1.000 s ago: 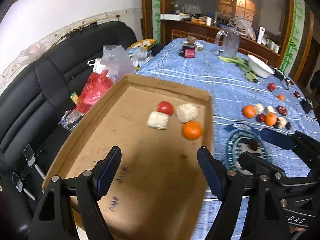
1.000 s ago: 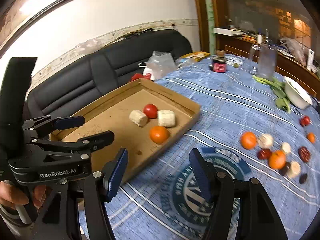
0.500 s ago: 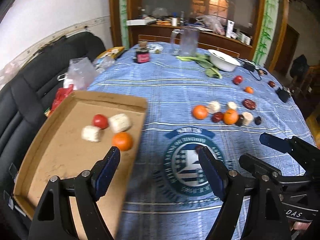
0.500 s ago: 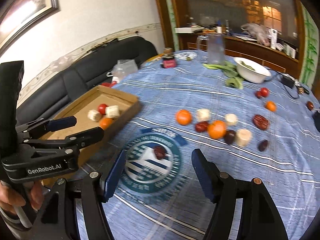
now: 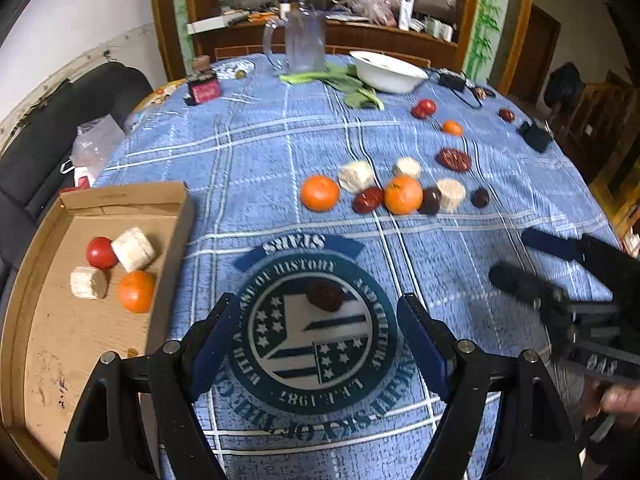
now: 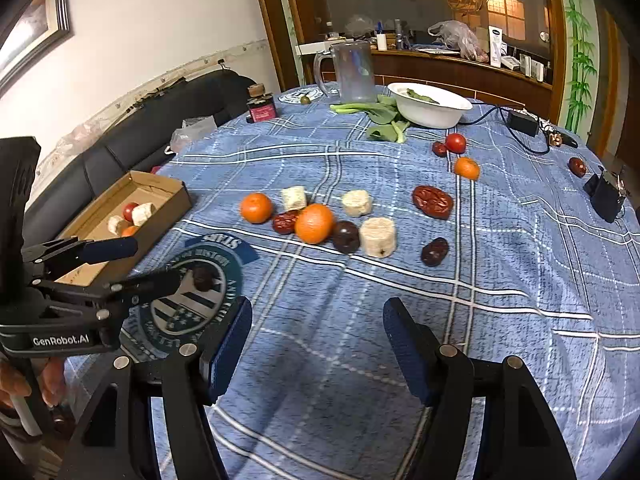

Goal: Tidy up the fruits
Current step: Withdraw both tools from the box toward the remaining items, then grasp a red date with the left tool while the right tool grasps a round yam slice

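A cardboard tray at the table's left edge holds a tomato, an orange and two pale corn pieces. My left gripper is open and empty, just short of a dark red date on the round emblem. A cluster of oranges, dates and corn pieces lies mid-table. My right gripper is open and empty, hovering near the front of that cluster. A tomato and a small orange lie farther back.
A white bowl, leafy greens, a clear pitcher and a dark jar stand at the table's far side. Black chargers and cables lie at the right. A black sofa runs along the left.
Both grippers have swung right, away from the cardboard tray and toward the loose fruit on the table. The left gripper now faces the date on the emblem. Both stay open.
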